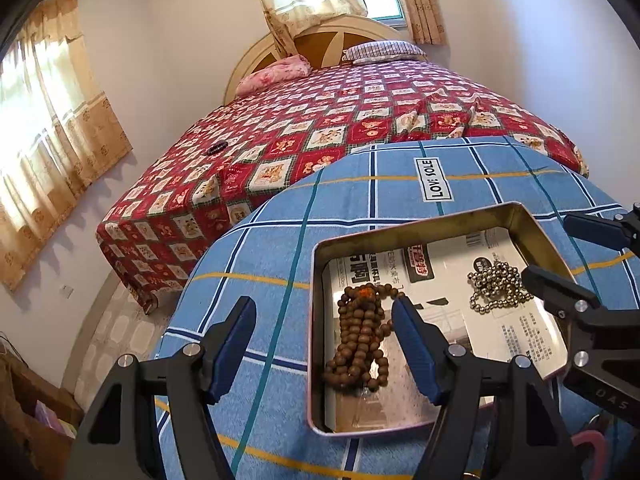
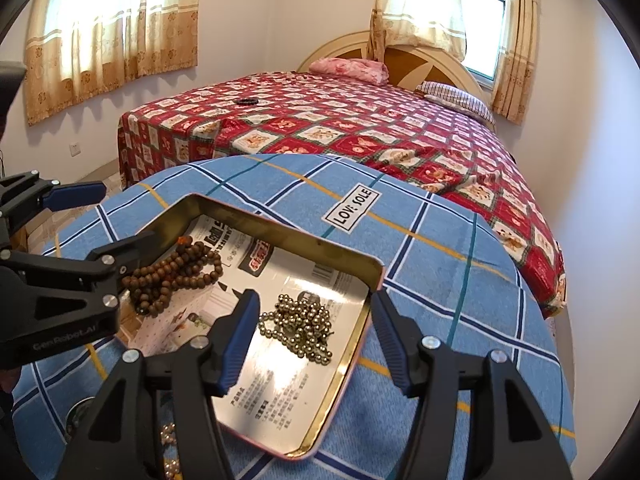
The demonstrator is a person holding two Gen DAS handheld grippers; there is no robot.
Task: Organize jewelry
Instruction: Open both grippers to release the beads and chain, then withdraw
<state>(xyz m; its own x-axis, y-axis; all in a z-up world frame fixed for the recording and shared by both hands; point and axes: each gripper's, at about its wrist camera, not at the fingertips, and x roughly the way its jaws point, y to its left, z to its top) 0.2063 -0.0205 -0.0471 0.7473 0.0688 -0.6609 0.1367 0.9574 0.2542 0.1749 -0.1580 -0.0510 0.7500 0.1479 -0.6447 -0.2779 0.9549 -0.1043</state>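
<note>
Left wrist view: the left tongs (image 1: 322, 336) hang spread wide, ribbed blue pads on black arms, gripping nothing. Between and just beyond them lies a string of round brown wooden beads (image 1: 360, 338), bunched in a matte heap with one orange bead at the top. It sits in the near-left part of a shallow rectangular metal tin (image 1: 516, 210), rounded at the corners, brassy inside, lined with glossy printed paper. Over on the tin's right side, a tangle of small shiny metal-ball chain (image 1: 498, 286) lies loose, with the right tongs (image 1: 554, 248) reaching in from the edge, standing apart, one black finger just beside the chain. The tin rests on a desk draped in blue checked cloth (image 1: 280, 240) with a woven "LOVE SOLE" label (image 1: 437, 180).

Right wrist view: the right tongs (image 2: 314, 334) stand parted and empty, straddling the tin's right rim (image 2: 362, 322); the metal-ball chain (image 2: 298, 326) glints on the paper between them, no pad pressing it. The wooden beads (image 2: 176, 274) lie at the far-left end, the left tongs (image 2: 102, 222) over them, open. Behind, a bed in red patchwork-print cover (image 2: 340, 128) carries a small dark ring-shaped object (image 2: 247, 101).
</note>
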